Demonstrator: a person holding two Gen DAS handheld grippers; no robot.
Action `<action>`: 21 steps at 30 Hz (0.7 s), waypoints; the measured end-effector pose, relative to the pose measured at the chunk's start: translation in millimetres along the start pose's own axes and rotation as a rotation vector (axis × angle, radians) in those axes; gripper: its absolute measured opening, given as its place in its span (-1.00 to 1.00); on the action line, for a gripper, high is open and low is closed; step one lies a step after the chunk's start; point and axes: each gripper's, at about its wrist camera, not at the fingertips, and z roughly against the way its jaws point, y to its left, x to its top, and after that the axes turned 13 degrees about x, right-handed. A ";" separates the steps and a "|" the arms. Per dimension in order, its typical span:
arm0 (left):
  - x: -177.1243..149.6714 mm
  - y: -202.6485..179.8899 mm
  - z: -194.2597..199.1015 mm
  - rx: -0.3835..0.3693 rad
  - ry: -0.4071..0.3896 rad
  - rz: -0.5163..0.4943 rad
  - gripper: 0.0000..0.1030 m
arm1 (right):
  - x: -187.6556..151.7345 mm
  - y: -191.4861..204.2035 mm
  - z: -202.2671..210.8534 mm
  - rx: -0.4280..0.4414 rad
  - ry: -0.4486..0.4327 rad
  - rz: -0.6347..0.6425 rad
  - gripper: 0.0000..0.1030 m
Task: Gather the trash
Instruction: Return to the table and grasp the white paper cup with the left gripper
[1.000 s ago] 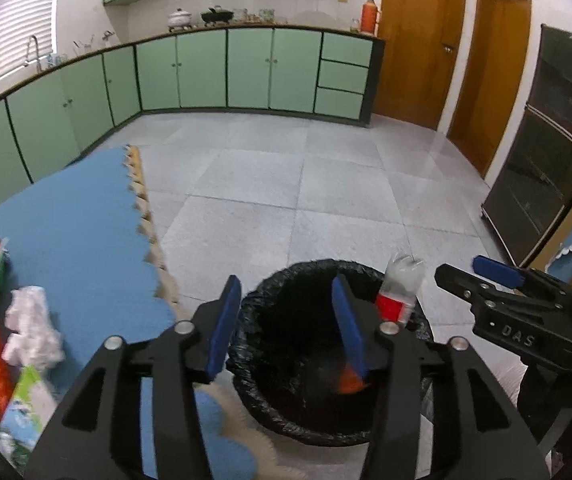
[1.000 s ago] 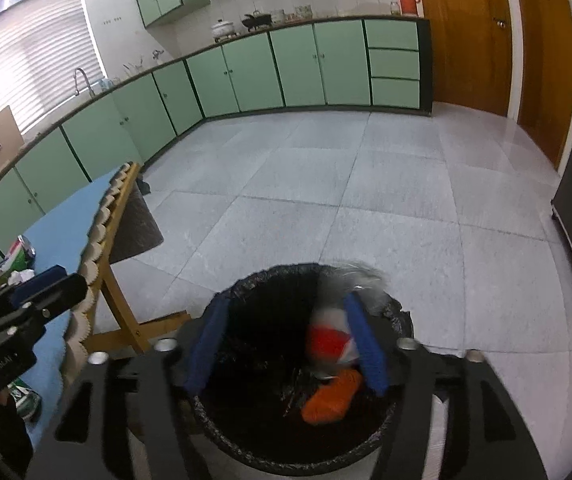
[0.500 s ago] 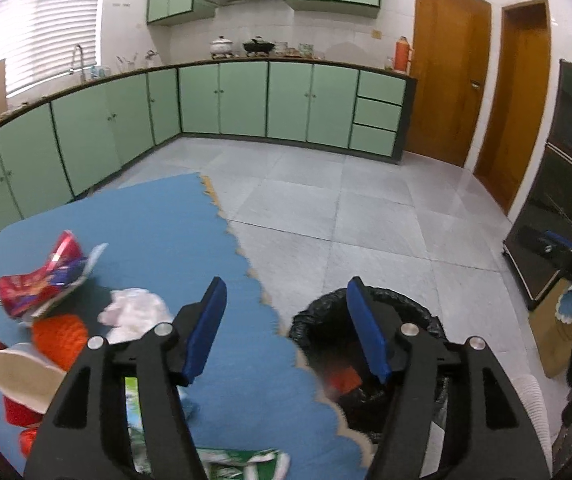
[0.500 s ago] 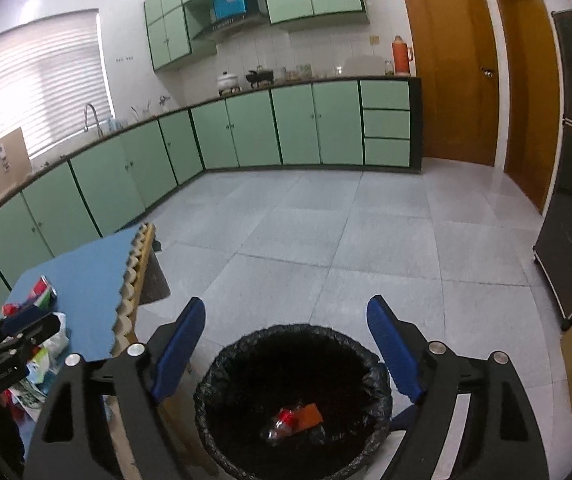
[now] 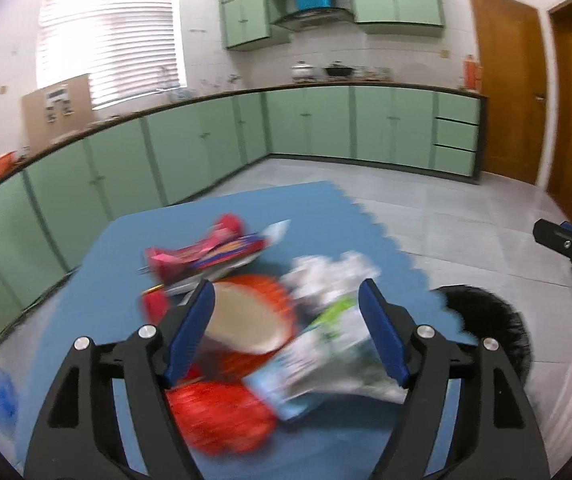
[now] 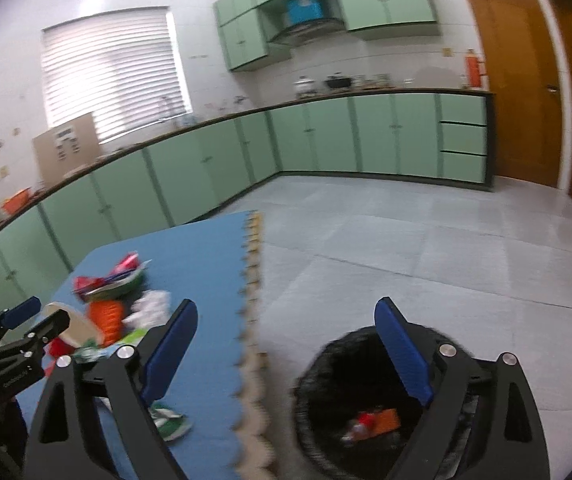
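Blue-matted worktop [image 5: 133, 264] is being littered with trash [image 5: 245, 320]: wrappers, a cup, crumpled tissue. Over it the left gripper [image 5: 286, 320] is being held, fingers just opening, nothing gripped. Rightward, the right gripper [image 6: 286, 344] is being held spread and empty, above the black-lined bin [image 6: 326, 364] containing dropped pieces.

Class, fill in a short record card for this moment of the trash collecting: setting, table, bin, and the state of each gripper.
setting: kitchen with green cabinets and grey tiled floor
table: blue mat bearing a pile of litter: white crumpled paper, orange cup, red wrapper
bin: black-lined trash bin on the floor beside the table, orange and red trash inside
left gripper: open, empty, jaws just been opening, over the litter pile
right gripper: open, empty, jaws just been opening, nothing between them
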 end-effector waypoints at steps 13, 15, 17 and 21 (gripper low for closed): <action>-7.1 38.0 -21.6 0.053 0.051 0.077 0.34 | -13.7 65.1 -31.1 0.096 0.066 0.123 0.72; -8.4 37.4 -25.6 0.056 0.050 0.083 0.30 | -13.0 69.2 -32.1 0.095 0.066 0.134 0.71; -8.7 36.1 -30.2 0.065 0.057 0.083 0.21 | -13.5 73.8 -35.2 0.095 0.067 0.143 0.71; -8.5 40.8 -38.5 0.096 0.069 0.090 0.03 | -13.4 77.0 -38.8 0.096 0.072 0.148 0.72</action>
